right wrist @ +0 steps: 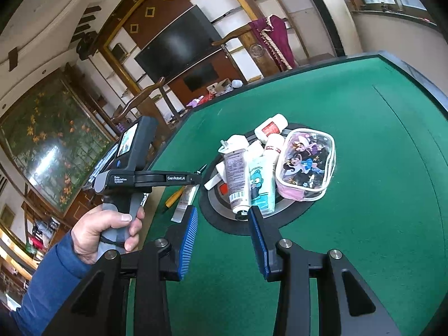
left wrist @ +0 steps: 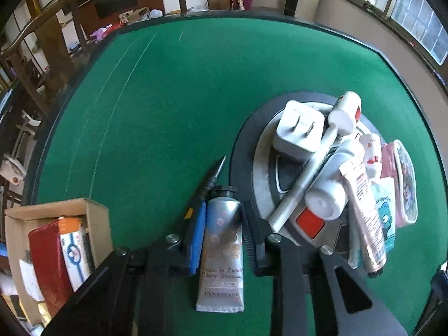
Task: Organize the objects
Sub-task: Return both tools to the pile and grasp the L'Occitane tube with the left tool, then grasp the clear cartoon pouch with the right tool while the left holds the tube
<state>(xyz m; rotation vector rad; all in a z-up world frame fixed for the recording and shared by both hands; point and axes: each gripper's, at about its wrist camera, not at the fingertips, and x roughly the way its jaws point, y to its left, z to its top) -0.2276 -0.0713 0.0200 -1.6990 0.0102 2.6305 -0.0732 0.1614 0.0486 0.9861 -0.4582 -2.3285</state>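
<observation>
Gripper work first: my left gripper [left wrist: 221, 232] is clamped on a soft silver hand-cream tube [left wrist: 221, 254] with ribbed blue pads, a pointed pen [left wrist: 212, 180] alongside it. My right gripper [right wrist: 222, 240] hangs with its fingers spread and nothing between them above the green felt table [right wrist: 364, 224]. Left of it sits a brown cardboard box [left wrist: 95, 221]. On the round grey disc [left wrist: 260, 162] lie a glossy cartoon pouch [right wrist: 305, 165], a blocky white charger [left wrist: 298, 133] and smooth tubes.

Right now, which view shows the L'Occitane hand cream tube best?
The left wrist view: the hand cream tube lies between the left hand-held gripper fingers, label readable. The right wrist view shows only its crimped end, beyond that gripper.
</observation>
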